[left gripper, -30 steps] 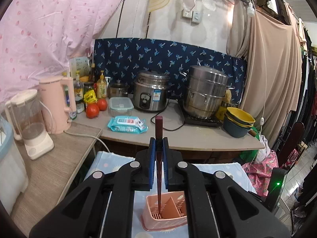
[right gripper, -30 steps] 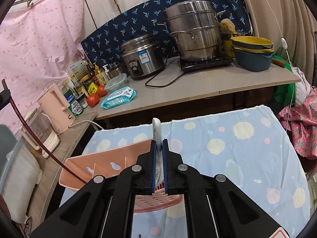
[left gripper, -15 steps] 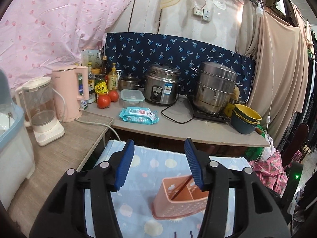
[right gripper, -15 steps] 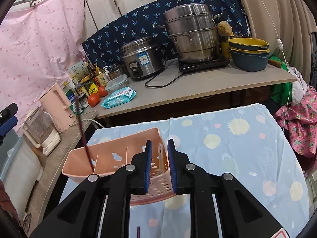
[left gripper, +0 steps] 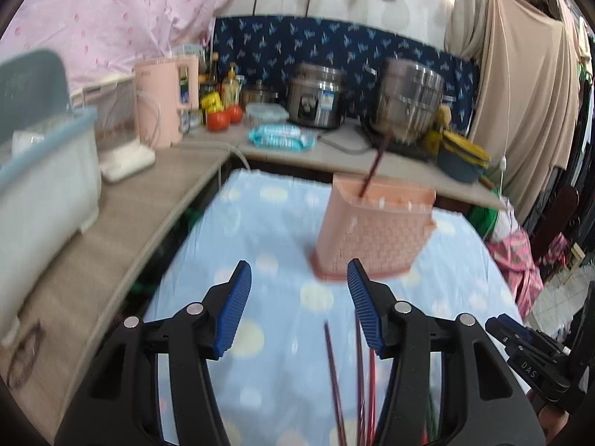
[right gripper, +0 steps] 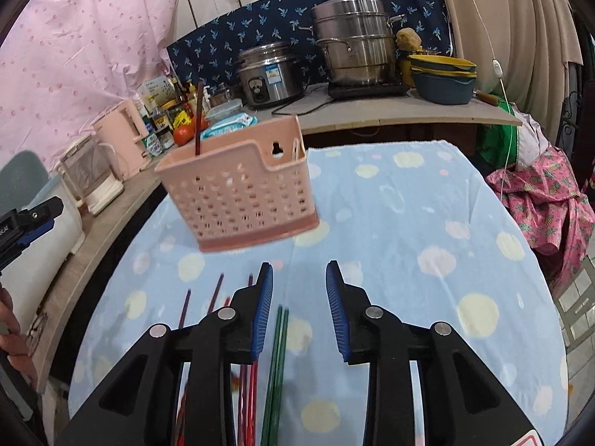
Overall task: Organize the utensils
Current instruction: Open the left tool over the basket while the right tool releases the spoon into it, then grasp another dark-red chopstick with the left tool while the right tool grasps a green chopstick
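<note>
Both tongs, left (left gripper: 299, 304) and right (right gripper: 299, 306), gape apart before the pink caddy (right gripper: 241, 186), apparently holding one dark chopstick (right gripper: 198, 119).

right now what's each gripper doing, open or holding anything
Left gripper: open, holding nothing.
Right gripper: open, holding nothing.

A pink perforated plastic utensil caddy (right gripper: 241, 189) is standing on the blue dotted cloth (right gripper: 401, 223), with one dark chopstick (right gripper: 198, 119) leaning in its left compartment. Loose red and green chopsticks (right gripper: 277, 364) are lying on the cloth in front of it. Behind, a steel rice cooker (right gripper: 269, 74) is sitting left of a stacked steel steamer pot (right gripper: 355, 48) on the worktop (right gripper: 390, 109).
</note>
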### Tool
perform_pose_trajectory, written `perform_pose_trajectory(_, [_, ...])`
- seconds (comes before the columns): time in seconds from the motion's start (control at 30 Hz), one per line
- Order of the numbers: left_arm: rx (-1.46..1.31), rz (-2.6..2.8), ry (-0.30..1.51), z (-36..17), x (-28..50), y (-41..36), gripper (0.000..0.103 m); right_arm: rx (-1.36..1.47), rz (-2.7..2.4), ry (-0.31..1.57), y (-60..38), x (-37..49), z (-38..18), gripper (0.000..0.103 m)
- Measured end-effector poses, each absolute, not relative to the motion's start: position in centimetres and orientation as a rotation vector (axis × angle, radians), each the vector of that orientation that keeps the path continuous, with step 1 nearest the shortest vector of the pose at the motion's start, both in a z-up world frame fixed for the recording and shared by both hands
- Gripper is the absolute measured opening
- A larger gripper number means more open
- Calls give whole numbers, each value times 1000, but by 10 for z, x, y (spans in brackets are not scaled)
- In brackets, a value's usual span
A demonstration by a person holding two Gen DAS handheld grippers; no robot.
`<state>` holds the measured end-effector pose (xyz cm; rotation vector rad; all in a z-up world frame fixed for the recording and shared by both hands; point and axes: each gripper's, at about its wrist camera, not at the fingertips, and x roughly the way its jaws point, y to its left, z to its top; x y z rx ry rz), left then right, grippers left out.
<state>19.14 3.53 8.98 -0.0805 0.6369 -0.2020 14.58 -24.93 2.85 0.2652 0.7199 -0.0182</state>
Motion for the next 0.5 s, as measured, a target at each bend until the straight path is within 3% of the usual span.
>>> perform_pose_trajectory(0.5, [-31, -260, 874, -16, 106, 16, 52, 290, -25, 884, -209, 46, -49, 29])
